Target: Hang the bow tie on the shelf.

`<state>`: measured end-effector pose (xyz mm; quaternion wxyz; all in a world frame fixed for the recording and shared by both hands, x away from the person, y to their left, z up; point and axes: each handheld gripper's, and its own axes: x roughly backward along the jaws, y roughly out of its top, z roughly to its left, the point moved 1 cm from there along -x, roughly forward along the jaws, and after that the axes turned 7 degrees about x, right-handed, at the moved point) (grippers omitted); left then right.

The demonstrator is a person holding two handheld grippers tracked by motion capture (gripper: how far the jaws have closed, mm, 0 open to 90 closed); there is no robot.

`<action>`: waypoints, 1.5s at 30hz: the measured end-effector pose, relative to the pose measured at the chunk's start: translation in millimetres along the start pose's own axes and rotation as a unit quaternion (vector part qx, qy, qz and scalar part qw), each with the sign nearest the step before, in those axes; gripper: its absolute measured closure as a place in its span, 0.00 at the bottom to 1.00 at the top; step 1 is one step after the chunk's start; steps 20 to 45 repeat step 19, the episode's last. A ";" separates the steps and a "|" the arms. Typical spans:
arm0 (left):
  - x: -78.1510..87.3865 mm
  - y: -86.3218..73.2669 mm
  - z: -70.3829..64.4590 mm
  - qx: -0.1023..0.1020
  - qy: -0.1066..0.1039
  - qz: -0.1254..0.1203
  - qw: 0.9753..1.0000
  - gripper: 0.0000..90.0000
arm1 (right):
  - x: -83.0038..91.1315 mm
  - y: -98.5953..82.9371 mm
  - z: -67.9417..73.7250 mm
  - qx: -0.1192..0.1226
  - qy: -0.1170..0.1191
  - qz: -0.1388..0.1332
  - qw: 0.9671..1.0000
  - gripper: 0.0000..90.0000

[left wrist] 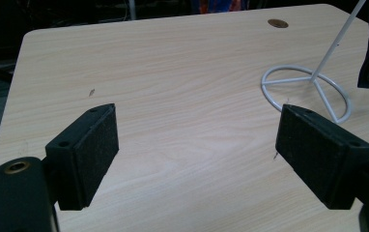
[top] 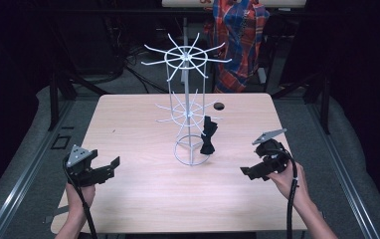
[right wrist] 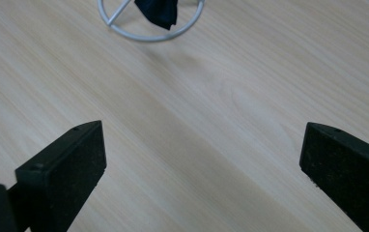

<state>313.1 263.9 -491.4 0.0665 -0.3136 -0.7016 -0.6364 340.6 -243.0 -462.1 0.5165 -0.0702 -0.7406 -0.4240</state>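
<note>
Black bow tie [top: 208, 135] is hanging from a lower arm of the white wire rack [top: 188, 99], which is standing near the middle of the pale wood-grain table [top: 138, 199]; its lower end is dangling just above the rack's ring base [left wrist: 306, 92]. Judged from its drape, the bow tie is soft, light fabric that is likely to fold and swing when touched, so the pinched middle knot is looking like the firmest place to take hold, with a lift up and off the arm. The rack is thin, stiff rod with 2 tiers of radiating hooks on 1 slim post, and it is probably light enough to tip if the fabric is snagging. Left tool [top: 103, 172] is hovering over the table's near left, released, its 2 flat, matt, gritty pads [left wrist: 88, 154] standing wide apart with nothing between them. Right tool [top: 252, 172] is hovering at the near right, likewise released and empty, pointing toward the rack's base
</note>
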 end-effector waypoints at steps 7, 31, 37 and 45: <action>-2.6 0.4 0.9 -0.003 -0.001 0.002 1.000 0.17 | -10.7 -20.1 0.0 0.013 0.003 0.036 0.999 0.01; -3.4 1.2 1.1 -0.005 -0.001 0.002 1.000 0.17 | -40.7 -28.2 5.8 0.030 0.026 0.109 0.993 0.00; -3.4 1.2 1.1 -0.005 -0.001 0.002 1.000 0.17 | -40.7 -28.2 5.8 0.030 0.026 0.109 0.993 0.00; -3.4 1.2 1.1 -0.005 -0.001 0.002 1.000 0.17 | -40.7 -28.2 5.8 0.030 0.026 0.109 0.993 0.00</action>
